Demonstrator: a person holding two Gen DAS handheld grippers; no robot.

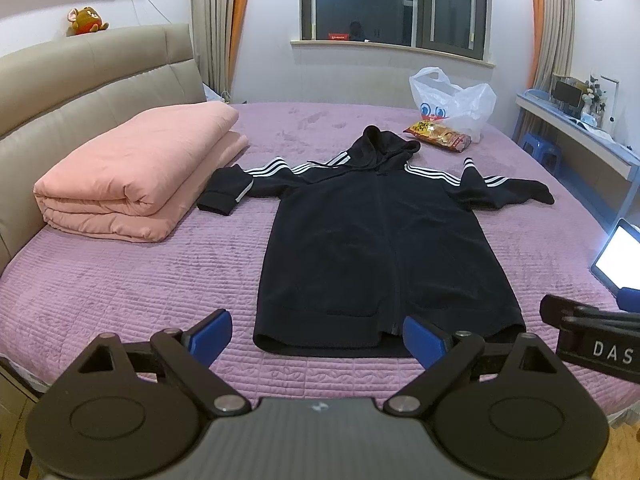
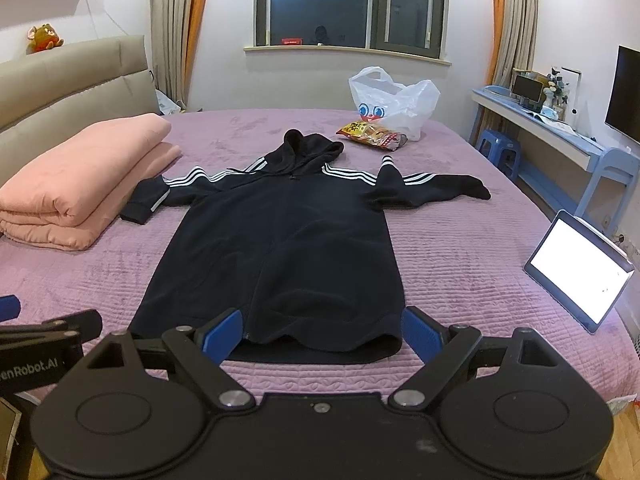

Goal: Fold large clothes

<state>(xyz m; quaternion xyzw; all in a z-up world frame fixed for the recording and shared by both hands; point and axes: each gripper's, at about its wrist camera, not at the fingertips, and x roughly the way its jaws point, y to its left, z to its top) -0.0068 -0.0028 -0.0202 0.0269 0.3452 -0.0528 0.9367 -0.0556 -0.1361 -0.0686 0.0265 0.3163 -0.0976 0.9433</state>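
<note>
Nothing of the fold is done yet, as far as I can judge. The black hoodie (image 1: 384,248) lies spread flat on the purple bed (image 1: 140,280), zip side up, hood (image 1: 384,144) at the far end and hem nearest me, with no panel turned over onto the body.

My left gripper (image 1: 316,338) has its jaws spread wide and holds nothing; the hem sits just ahead of them, its left corner between the two blue pads and the right pad in front of the hem near the zip. My right gripper (image 2: 324,334) is equally wide and empty, with the hem's right half lying just beyond and between its pads. I cannot tell whether either pad touches the cloth.

The sleeves are the one untidy part. The left sleeve (image 1: 240,188) runs out far ahead and to the left of my left jaws, its cuff doubled back near the folded pink quilt (image 1: 132,176). The right sleeve (image 2: 428,186) stretches out far ahead and to the right of my right jaws, kinked partway along.

So everything remains: both sleeves brought in across the chest, the sides folded, then hem carried up toward the hood. The snack packet (image 2: 372,136) and white plastic bag (image 2: 396,100) lie beyond the hood, well apart from my jaws, and the tablet (image 2: 576,268) stands off to the right.
</note>
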